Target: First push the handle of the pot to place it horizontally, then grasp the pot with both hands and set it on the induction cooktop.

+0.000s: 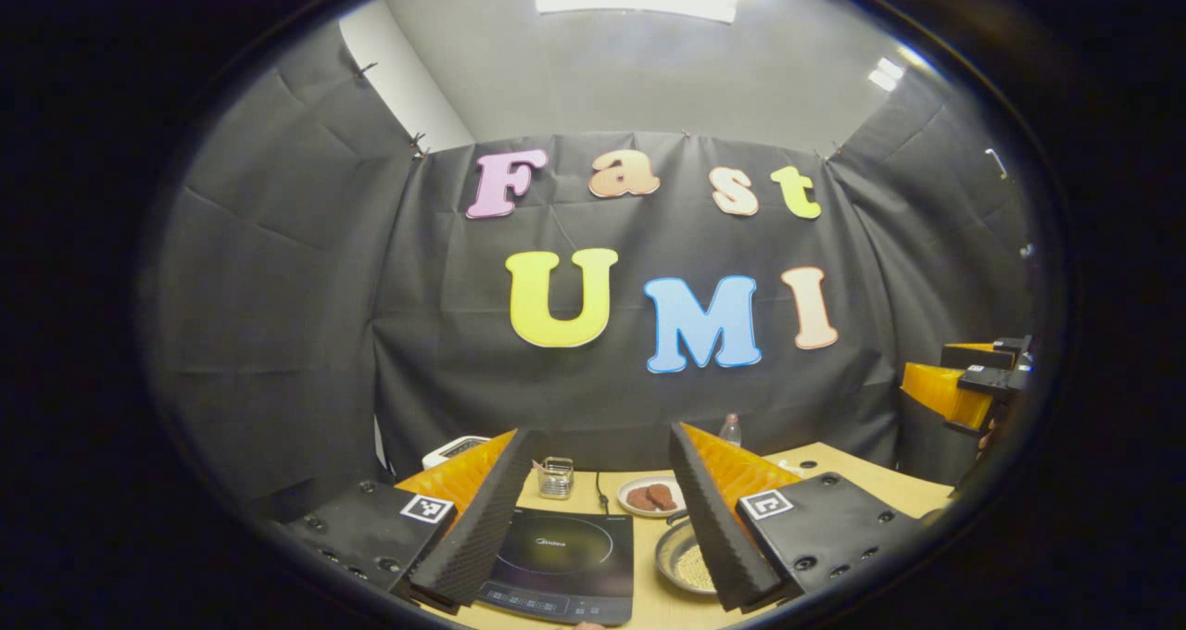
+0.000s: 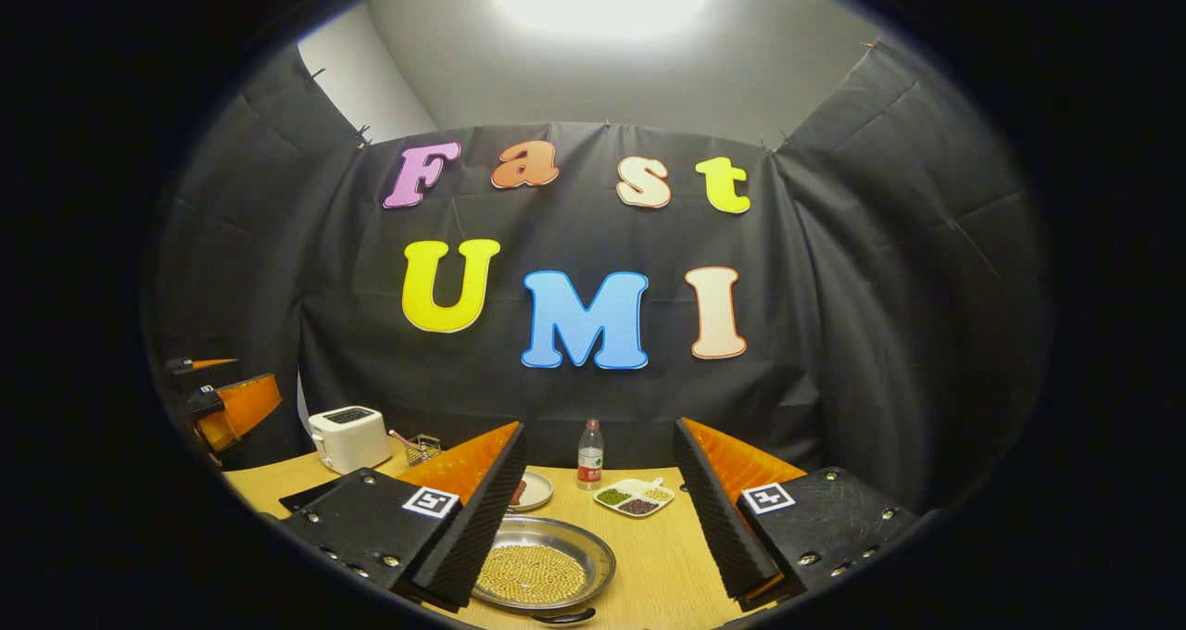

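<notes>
Pot [image 2: 544, 567] sits low in the right gripper view, a shallow metal pan holding a layer of yellow beans, resting on the wooden table [image 2: 649, 565] between the spread fingers of the right gripper [image 2: 598, 519], nearer its left finger. Its dark handle [image 2: 565, 617] pokes out at the pan's near rim at the bottom of the frame, seemingly pointing toward the camera rather than sideways, so the push would likely come from this gripper, which looks the closer one. In the left gripper view, going left to right, the black cooktop [image 1: 561, 560] lies at bottom centre between the open, empty fingers of the left gripper [image 1: 598, 519], and the pot shows just beside it at lower right, partly hidden behind the right finger. Farther back stand a small glass [image 1: 556, 478] and a plate [image 1: 650, 497] with brown pieces. In the right gripper view, a white toaster [image 2: 348, 437], a bottle [image 2: 589, 454] and a divided dish [image 2: 635, 497] of mixed grains stand beyond the pot.
</notes>
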